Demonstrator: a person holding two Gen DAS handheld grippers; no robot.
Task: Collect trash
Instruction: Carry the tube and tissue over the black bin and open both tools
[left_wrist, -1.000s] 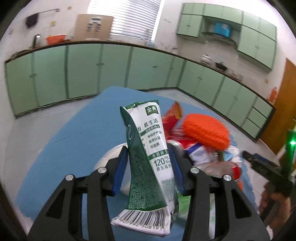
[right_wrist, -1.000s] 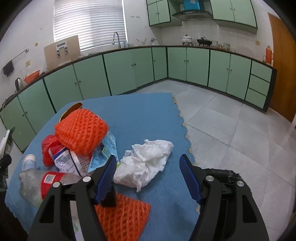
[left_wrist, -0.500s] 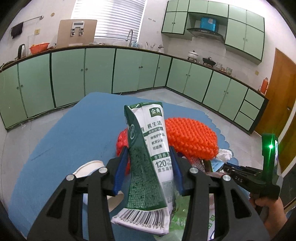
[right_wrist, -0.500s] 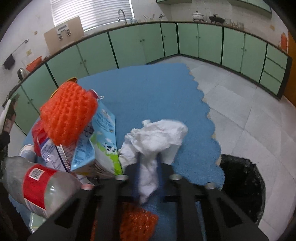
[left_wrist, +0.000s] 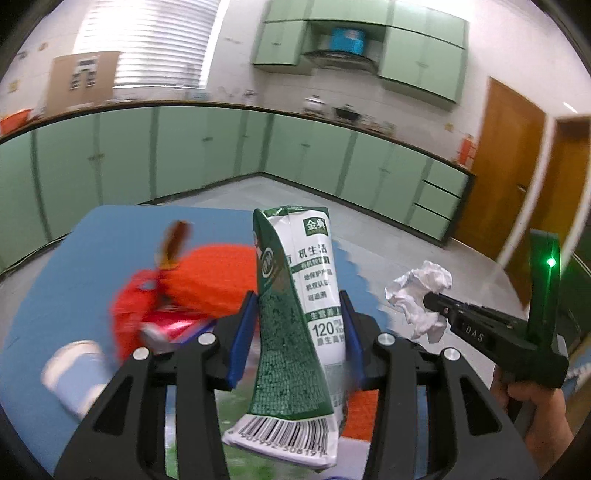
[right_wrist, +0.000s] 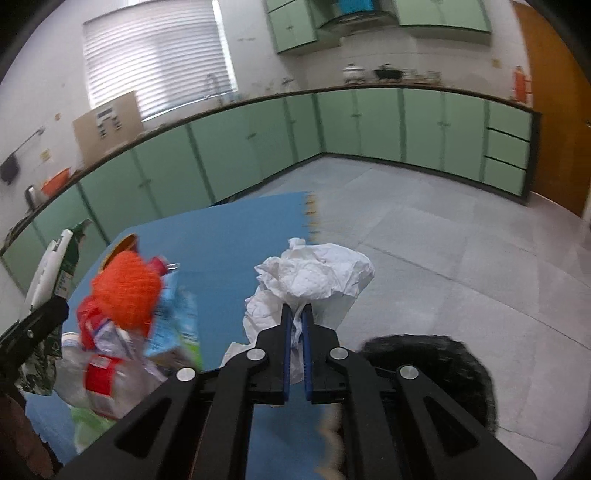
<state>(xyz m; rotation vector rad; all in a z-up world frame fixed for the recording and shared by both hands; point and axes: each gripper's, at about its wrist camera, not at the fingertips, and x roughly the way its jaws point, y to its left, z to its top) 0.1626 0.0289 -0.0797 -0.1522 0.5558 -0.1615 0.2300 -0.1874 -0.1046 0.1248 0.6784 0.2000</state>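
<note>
The right gripper (right_wrist: 296, 321) now has the white crumpled tissue (right_wrist: 314, 273) pinched tight between its jaws, which are almost fully closed. A second ago those jaws were wide open with the tissue lying on the blue worktop (right_wrist: 229, 229). Half a second ago they were closing on it. Now the tissue is up in the air, lifted off the worktop. In the left view it hangs at the tip of the right gripper (left_wrist: 430, 301), out to the right, past the edge of the blue cloth.

The left gripper (left_wrist: 297, 328) still holds the green and white milk carton (left_wrist: 295, 317). Its jaws press on both sides of the carton, which stands upright and looks squashed.

So both hands have a piece of trash now. The next job is likely to drop them in the black bin (right_wrist: 428, 365), which sits on the floor near the right gripper, low and just to the right.

More trash is left on the worktop: an orange mesh sponge (right_wrist: 127, 291), a clear bottle with a red label (right_wrist: 99, 373), and some wrappers in a heap on the left. The heap looks blurry, so the camera is moving fast.
</note>
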